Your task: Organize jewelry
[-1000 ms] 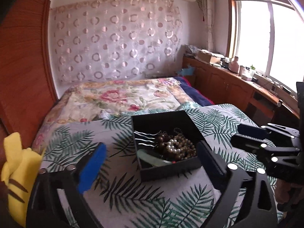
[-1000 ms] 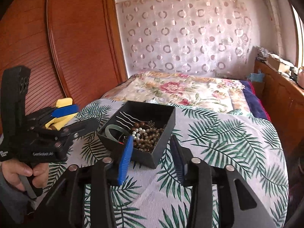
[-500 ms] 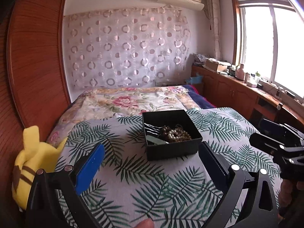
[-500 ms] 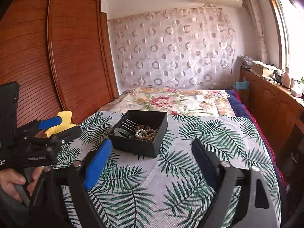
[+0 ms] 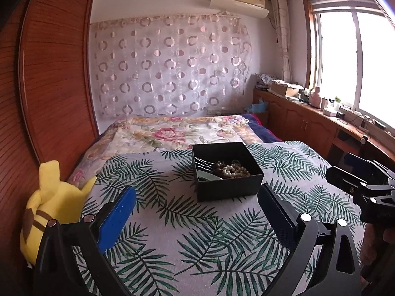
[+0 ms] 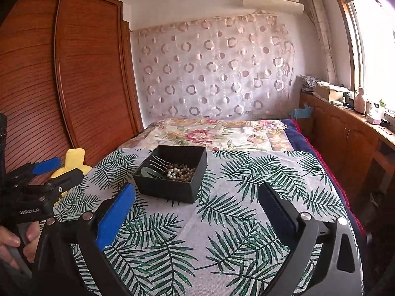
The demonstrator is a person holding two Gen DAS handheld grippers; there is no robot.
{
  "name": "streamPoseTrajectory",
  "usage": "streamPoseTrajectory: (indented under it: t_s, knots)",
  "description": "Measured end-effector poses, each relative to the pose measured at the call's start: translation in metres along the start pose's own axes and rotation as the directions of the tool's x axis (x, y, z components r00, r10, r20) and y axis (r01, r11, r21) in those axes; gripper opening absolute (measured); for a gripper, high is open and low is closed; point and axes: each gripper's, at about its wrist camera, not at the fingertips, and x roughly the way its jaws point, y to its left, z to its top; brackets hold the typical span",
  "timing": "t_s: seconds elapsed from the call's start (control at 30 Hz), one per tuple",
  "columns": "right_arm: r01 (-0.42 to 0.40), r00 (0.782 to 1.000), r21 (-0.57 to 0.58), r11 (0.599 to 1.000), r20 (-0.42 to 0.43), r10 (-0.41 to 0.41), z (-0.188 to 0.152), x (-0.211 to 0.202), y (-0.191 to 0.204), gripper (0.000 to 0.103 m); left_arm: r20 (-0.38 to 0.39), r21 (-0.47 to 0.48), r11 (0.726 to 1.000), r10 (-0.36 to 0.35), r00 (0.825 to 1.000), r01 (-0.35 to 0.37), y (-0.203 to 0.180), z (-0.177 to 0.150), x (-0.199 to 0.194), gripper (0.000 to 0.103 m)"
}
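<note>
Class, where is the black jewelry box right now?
The black jewelry box sits on the palm-leaf cover, centre in both views, beyond both tools.

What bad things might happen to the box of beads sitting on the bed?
The black box sits on a soft leaf-print bedspread, so a push from the right gripper, whose jaws are opening with nothing between them, might tip it. The bead strands lie heaped with the hairpins, so lifting one could drag others out.
</note>
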Motion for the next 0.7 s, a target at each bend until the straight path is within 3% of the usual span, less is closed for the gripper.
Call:
streamPoseTrajectory:
  t_s: [0.7]
  knots:
    - [0.019,1.000,0.000,1.000,0.008,-0.019,-0.0013,-0.0007,-0.0016,0.101,-0.002,-0.005,1.000,0.002,1.000,-0.002,0.0029,-0.0029,-0.0027,0.095]
